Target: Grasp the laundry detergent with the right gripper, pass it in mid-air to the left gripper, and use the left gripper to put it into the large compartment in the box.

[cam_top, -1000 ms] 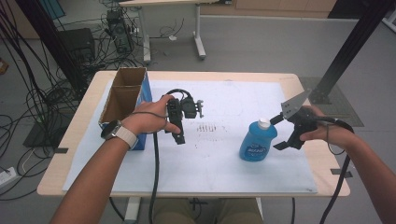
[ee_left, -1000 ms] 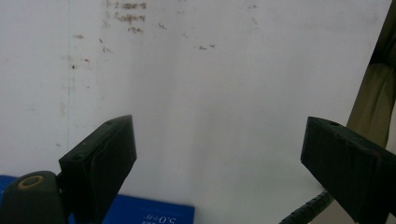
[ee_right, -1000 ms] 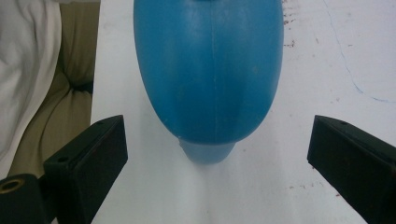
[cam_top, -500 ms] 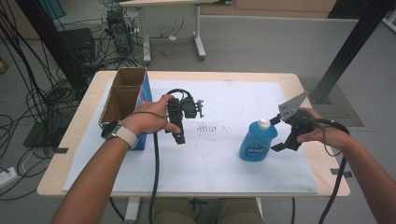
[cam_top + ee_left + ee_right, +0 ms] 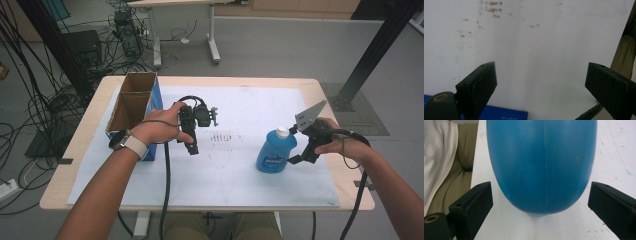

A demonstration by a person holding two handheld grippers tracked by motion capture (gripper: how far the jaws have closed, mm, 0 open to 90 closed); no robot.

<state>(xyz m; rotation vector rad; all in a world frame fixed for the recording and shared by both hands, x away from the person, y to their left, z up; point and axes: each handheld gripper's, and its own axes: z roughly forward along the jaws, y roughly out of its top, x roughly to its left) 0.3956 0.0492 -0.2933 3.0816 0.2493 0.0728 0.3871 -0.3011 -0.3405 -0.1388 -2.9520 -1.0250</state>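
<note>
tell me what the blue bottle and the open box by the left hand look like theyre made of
The blue bottle looks like moulded plastic, smooth with a dull sheen: the right gripper view shows a seam line down its side. Its white cap seems plastic too. The open box looks like cardboard: matt brown inside walls, with a blue printed outer face.

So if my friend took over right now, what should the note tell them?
Right gripper: open, jaws on either side of the blue bottle, not squeezing it yet.
Left gripper: open, holding nothing, over the white mat beside the cardboard box.
The bottle stands upright on the mat, white cap on. The box stands open at the table's left.
Done: the right gripper is lined up on the bottle.
Left: probably close on the bottle and lift it.
</note>
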